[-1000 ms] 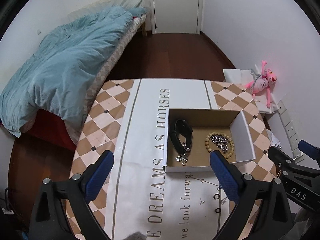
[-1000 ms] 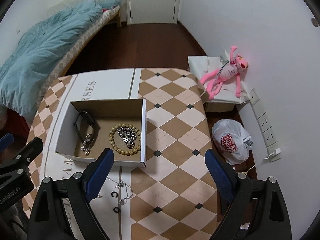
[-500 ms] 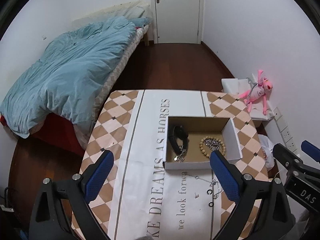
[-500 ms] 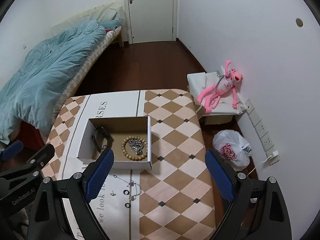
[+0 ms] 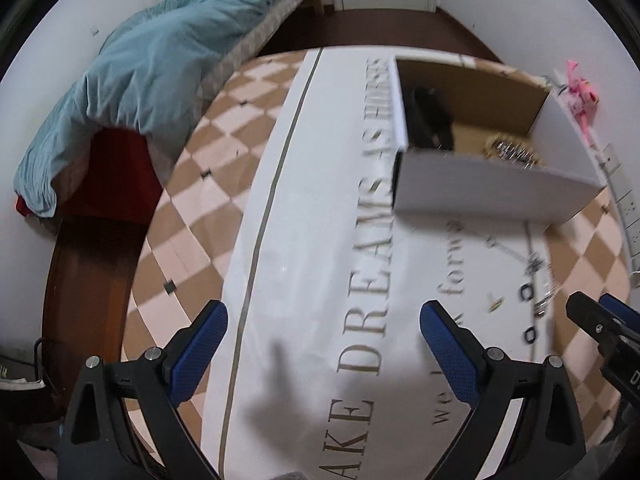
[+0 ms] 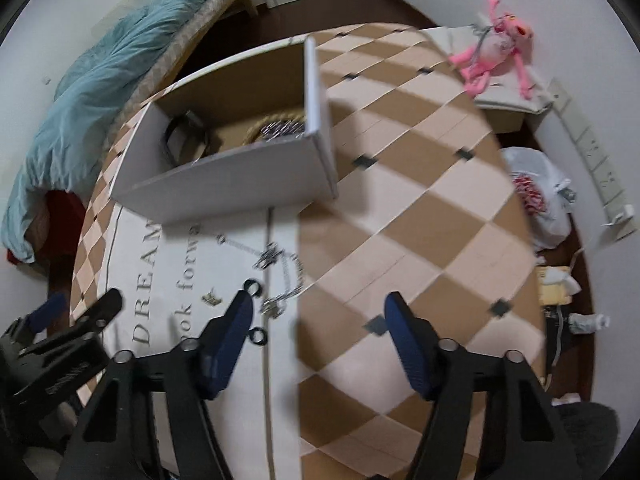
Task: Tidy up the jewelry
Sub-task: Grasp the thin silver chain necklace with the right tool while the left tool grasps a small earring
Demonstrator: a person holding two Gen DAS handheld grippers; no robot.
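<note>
Left tongs (image 5: 322, 334): blue textured pads spread wide, nothing between them, positioned over the white printed centre strip of the bench (image 5: 304, 216). Right tongs (image 6: 320, 312): also spread wide and empty, above the seam between the white strip and the tan-and-cream checked surface.

Loose jewelry lies on the bench directly ahead of the right tongs. Two small black rings (image 6: 251, 287) sit just beside the left pad; one is near its tip, the other (image 6: 259, 336) beside its flank. A thin silver chain (image 6: 286, 276) with a small cluster pendant runs in a loose line just beyond them. A tiny metallic piece (image 6: 211, 299) lies to the left. Motion blur hides finer detail.

Farther on stands an open cardboard box (image 6: 224, 184), white outside, brown inside, rectangular. It contains a black band (image 6: 180, 136) and a ring of tan beads with silver chain (image 6: 280, 128) piled within.

Beyond the bench: a bed with a blue quilt (image 5: 160, 52) and a pink plush toy (image 6: 496, 56).
</note>
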